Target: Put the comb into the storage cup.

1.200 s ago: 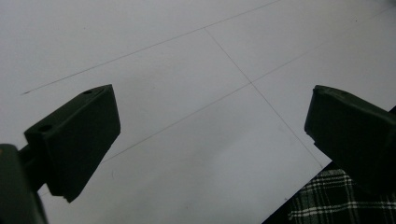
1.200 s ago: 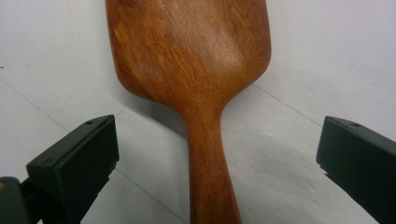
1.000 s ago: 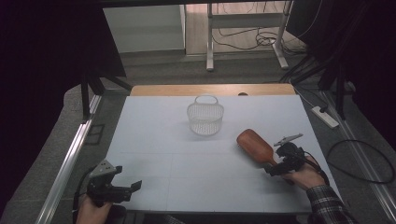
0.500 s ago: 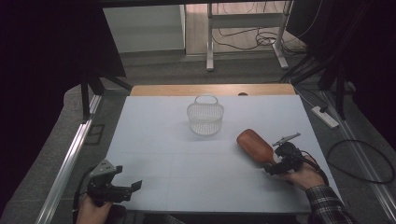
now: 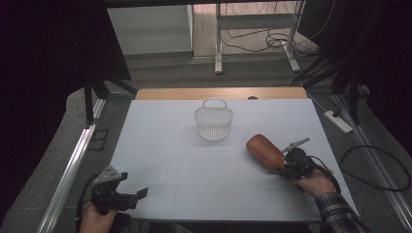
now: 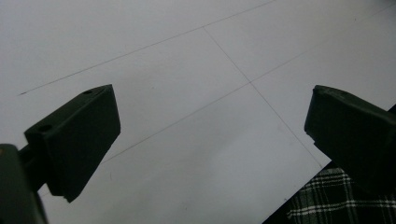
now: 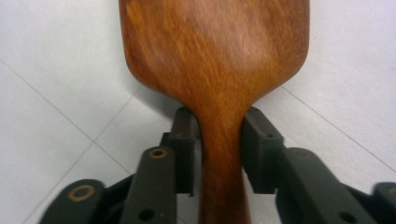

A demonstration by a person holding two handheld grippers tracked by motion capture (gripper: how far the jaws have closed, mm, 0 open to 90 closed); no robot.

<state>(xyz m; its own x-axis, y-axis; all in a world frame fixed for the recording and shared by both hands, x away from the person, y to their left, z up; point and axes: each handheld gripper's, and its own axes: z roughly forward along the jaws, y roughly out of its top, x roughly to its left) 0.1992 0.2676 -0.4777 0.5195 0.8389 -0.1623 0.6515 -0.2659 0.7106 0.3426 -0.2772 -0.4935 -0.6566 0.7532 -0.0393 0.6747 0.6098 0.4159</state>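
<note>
I have the right gripper (image 7: 219, 135) low on the worktop (image 5: 194, 170) with its jaws, which have just been closing, pinching the narrow neck of the wooden paddle (image 7: 215, 60). I take it there because the neck is the slimmest part and the broad blade would not fit between them. In the high view the paddle (image 5: 264, 150) lies flat near the right edge, blade pointing toward the basket (image 5: 214, 124), which stands upright and well apart, further back in the middle. That line-up suits a lift and carry to the basket, I judge. My left gripper (image 5: 124, 194) rests at the near left corner with its jaws spread over bare worktop (image 6: 187, 70), parked clear so it won't cross the right hand's path.
</note>
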